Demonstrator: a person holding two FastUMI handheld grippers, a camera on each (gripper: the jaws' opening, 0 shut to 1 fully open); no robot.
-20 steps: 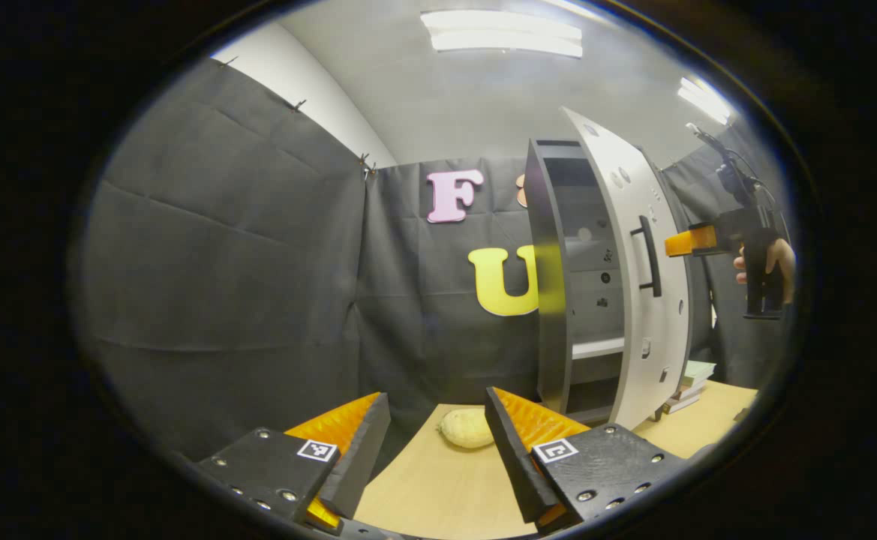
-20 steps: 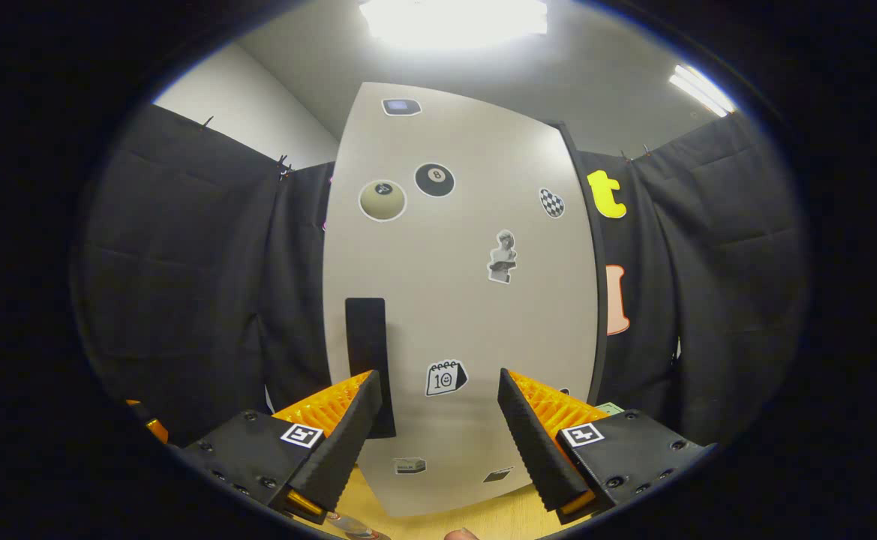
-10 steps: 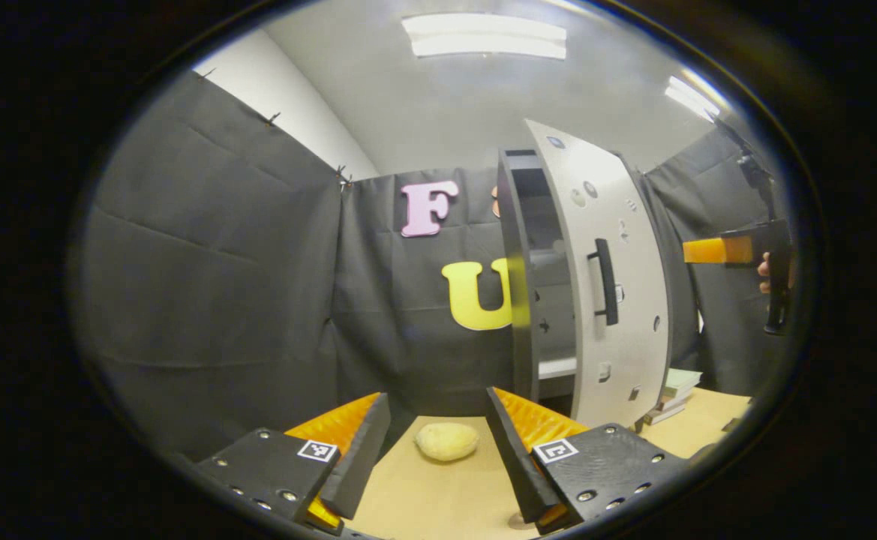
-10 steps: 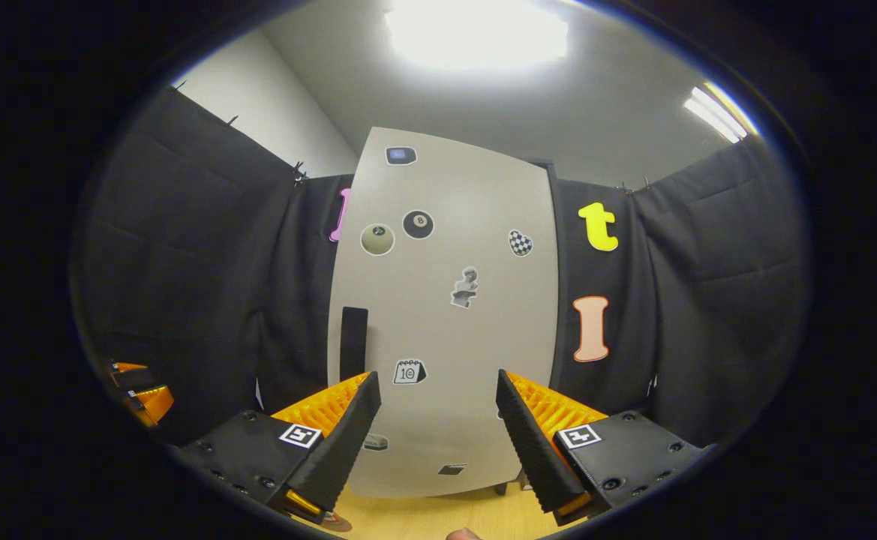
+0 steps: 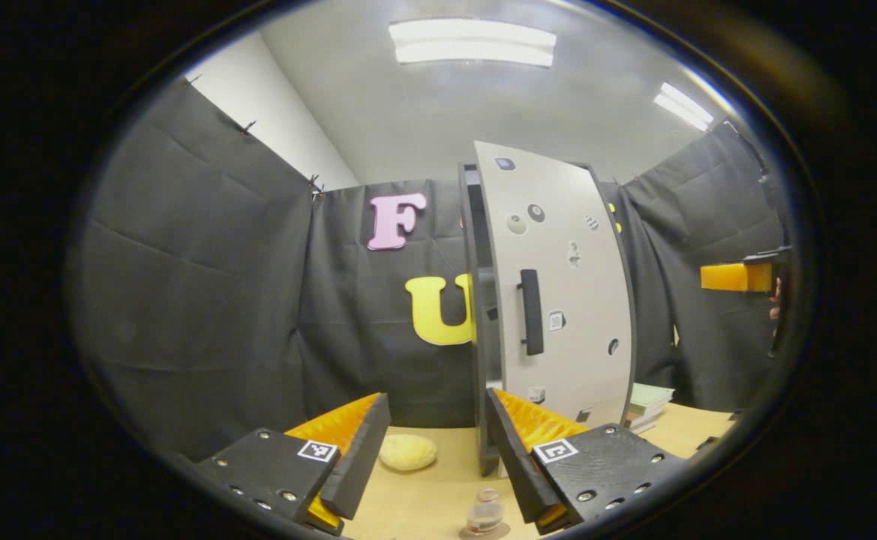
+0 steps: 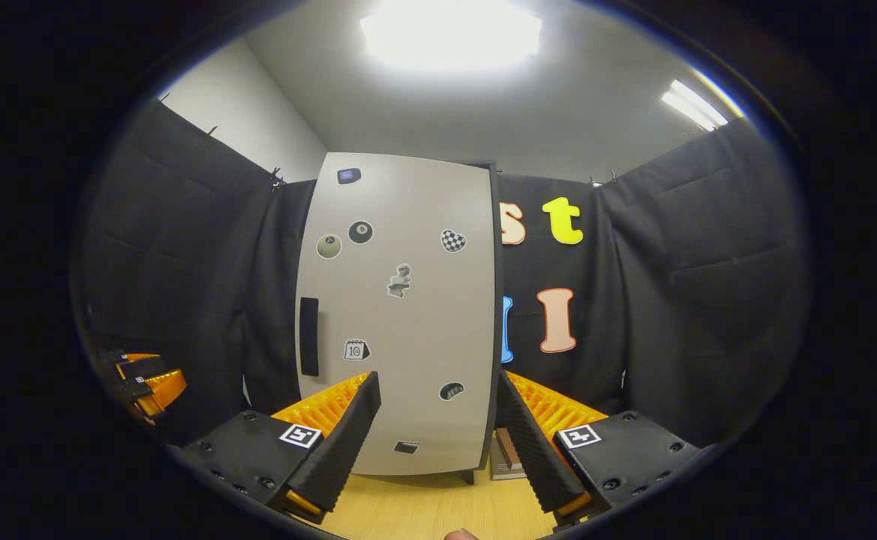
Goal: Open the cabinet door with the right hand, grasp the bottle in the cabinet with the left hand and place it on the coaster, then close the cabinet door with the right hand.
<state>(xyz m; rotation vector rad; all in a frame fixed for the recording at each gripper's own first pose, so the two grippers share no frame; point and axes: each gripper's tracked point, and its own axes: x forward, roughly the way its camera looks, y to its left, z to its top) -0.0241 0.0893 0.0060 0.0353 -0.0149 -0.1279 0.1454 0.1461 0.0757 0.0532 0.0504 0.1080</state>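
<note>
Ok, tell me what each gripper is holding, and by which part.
Nothing. The left gripper is open above the table, the bottle standing free below; the right gripper is open, off the door.

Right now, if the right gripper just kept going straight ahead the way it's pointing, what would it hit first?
Most likely the cabinet door: its pale, sticker-covered face sits dead ahead of the open right gripper, with nothing between. How far off it is stays unclear.

Bottle (image 5: 485,514) low between fingers – base cut off by picture edge. Books (image 5: 648,406) half hidden behind cabinet door (image 5: 558,300). Right gripper (image 5: 738,277) cut off at edge – jaws unclear.
</note>
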